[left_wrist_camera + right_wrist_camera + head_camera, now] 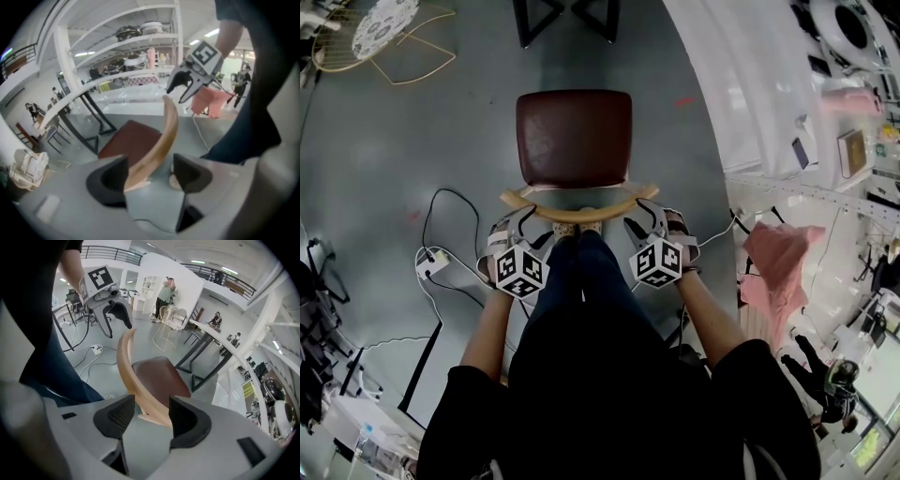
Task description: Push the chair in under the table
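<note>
Where the chair stands: the chair (574,136) is just ahead of both tongs on the grey floor (384,159), its seat on the far side of them. It looks pulled well clear of the white counter (101,86) beyond it.
Left tongs: the left tongs (149,172) are spread wide over the left end of the backrest rail (579,208). The wood lies between the jaws, close against one of them, and is not pinched.
Right tongs: the right tongs (152,414) are open about as wide, astride the rail's right end. The wood sits nearer one pad, and nothing is squeezed.
Person: stands behind the tongs, legs (581,272) between them, arms reaching down to the rail.
Step in hand: I would say getting a hold on the backrest; the push has not begun.
Next move: both tongs likely need to close on the rail together, then drive evenly away from the person toward the counter. A lopsided shove would probably swing the chair.
Chair's look: squarish dark red-brown padded seat, and a pale bent-wood rail curving low behind it like a bow.
Handling guess: light enough to slide, and the smooth floor should help.
</note>
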Action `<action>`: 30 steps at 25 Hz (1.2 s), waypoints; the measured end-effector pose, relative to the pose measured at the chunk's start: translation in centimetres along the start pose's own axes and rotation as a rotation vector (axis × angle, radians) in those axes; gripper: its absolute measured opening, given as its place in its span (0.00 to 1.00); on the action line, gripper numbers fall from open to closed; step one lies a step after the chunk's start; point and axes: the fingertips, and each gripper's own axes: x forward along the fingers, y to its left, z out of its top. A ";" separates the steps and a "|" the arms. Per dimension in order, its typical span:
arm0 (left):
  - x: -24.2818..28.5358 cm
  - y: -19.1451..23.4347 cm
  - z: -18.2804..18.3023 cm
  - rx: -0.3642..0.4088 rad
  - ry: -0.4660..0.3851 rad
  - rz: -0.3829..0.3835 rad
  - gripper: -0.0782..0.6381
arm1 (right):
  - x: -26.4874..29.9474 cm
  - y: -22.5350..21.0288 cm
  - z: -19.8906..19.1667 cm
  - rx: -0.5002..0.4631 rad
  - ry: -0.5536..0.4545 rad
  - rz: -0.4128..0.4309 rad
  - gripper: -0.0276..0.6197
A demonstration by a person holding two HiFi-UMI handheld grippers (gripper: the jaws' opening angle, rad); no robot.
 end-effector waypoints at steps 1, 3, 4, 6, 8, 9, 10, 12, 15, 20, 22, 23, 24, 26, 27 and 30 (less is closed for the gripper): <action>0.4 0.1 -0.2 0.010 0.013 0.005 0.54 | 0.4 -0.1 -0.2 -0.010 0.014 -0.002 0.34; 1.0 0.1 -0.3 0.021 0.031 0.004 0.54 | 1.0 -0.1 -0.7 -0.032 0.042 -0.005 0.34; 1.3 0.1 -0.3 0.022 0.039 0.000 0.54 | 1.4 -0.1 -1.0 -0.048 0.057 -0.005 0.34; 1.9 0.1 -0.6 0.021 0.058 -0.001 0.53 | 2.0 0.2 -1.2 -0.080 0.080 0.003 0.34; 2.2 0.3 -0.9 0.022 0.075 0.010 0.52 | 2.4 0.5 -1.3 -0.099 0.082 0.004 0.34; 2.4 0.4 -1.0 0.022 0.078 0.019 0.51 | 2.4 0.4 -1.3 -0.102 0.077 0.000 0.34; 2.5 0.5 -1.0 0.023 0.078 0.029 0.49 | 2.4 0.4 -1.3 -0.103 0.074 -0.003 0.34; 2.5 0.9 -1.1 0.022 0.081 0.043 0.49 | 2.5 0.2 -1.0 -0.103 0.075 -0.003 0.34; 2.6 1.8 -1.3 0.011 0.093 0.057 0.49 | 2.9 -0.4 -0.4 -0.104 0.085 0.002 0.35; 3.4 3.8 -0.7 -0.002 0.104 0.068 0.49 | 4.0 -2.3 0.2 -0.100 0.095 -0.002 0.35; 3.8 4.6 -0.6 -0.008 0.106 0.071 0.50 | 4.5 -3.1 0.4 -0.107 0.092 0.007 0.35; 3.9 5.0 -0.5 -0.011 0.109 0.071 0.50 | 4.6 -3.4 0.6 -0.110 0.090 0.009 0.35; 4.0 5.3 -0.4 -0.013 0.114 0.070 0.50 | 4.7 -3.7 0.7 -0.109 0.089 0.009 0.35; 4.2 5.8 -0.2 -0.017 0.123 0.069 0.50 | 4.9 -4.2 0.9 -0.103 0.088 0.007 0.35; 4.3 6.1 -0.2 -0.019 0.128 0.070 0.50 | 5.0 -4.4 1.0 -0.100 0.089 0.005 0.35; 4.7 7.2 -0.1 -0.023 0.140 0.075 0.51 | 5.6 -5.3 1.4 -0.099 0.092 0.010 0.35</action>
